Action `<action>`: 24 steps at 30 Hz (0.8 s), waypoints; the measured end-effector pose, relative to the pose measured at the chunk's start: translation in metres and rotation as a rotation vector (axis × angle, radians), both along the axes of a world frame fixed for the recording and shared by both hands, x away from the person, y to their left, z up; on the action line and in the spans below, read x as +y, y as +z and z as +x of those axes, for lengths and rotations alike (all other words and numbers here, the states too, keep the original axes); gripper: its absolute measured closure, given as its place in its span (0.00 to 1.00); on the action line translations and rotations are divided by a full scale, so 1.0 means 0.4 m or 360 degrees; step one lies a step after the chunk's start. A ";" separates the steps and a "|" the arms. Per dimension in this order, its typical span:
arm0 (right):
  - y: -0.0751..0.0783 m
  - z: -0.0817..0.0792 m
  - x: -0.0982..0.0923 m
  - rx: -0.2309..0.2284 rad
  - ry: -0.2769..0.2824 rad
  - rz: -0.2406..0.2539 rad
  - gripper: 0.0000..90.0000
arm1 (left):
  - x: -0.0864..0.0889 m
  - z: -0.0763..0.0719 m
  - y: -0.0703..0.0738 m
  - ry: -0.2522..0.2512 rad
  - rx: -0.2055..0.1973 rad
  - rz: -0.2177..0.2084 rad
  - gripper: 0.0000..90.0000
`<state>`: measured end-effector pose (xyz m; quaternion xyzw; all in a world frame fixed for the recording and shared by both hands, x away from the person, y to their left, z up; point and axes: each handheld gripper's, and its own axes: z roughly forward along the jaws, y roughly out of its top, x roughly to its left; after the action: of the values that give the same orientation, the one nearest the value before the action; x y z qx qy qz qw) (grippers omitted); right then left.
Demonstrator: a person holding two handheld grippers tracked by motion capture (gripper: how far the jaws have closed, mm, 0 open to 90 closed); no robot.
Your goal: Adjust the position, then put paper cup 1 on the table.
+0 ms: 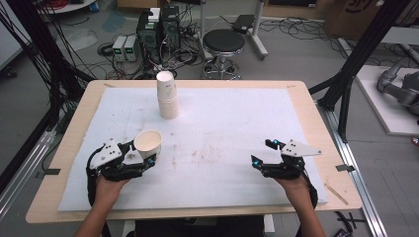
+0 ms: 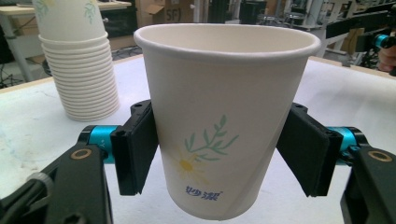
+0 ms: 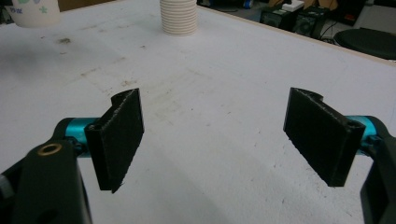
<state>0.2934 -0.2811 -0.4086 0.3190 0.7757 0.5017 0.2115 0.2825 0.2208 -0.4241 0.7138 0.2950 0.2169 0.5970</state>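
Observation:
A white paper cup (image 1: 147, 141) with a flower print and blue lettering is gripped by my left gripper (image 1: 144, 157) at the near left of the table. In the left gripper view both black pads (image 2: 135, 149) press on the cup's (image 2: 224, 88) sides, and it stands upright just above the white mat. A tall stack of the same cups (image 1: 168, 96) stands at the far middle, and in the left gripper view the stack (image 2: 77, 60) is behind and to the left. My right gripper (image 1: 262, 152) hovers low at the near right, open, with bare mat between its jaws (image 3: 215, 135).
A white mat (image 1: 222, 123) with faint stains covers the wooden table (image 1: 306, 103). Beyond the far edge stand a black stool (image 1: 223, 44), computer boxes (image 1: 158, 29) and loose cables. Black frame posts (image 1: 356, 64) rise at the right.

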 end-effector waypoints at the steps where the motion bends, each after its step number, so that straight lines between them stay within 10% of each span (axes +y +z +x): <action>1: 0.001 -0.001 -0.001 -0.0003 -0.0003 -0.0001 0.23 | 0.000 0.000 0.001 0.0010 -0.0004 -0.0005 0.35; 24: 0.003 -0.014 -0.020 -0.0013 -0.0031 0.0005 0.23 | 0.142 0.060 -0.013 0.0415 -0.0030 -0.0021 0.35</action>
<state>0.2877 -0.2892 -0.4074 0.3248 0.7708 0.5023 0.2192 0.3066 0.2776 -0.4294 0.6635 0.3810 0.2975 0.5711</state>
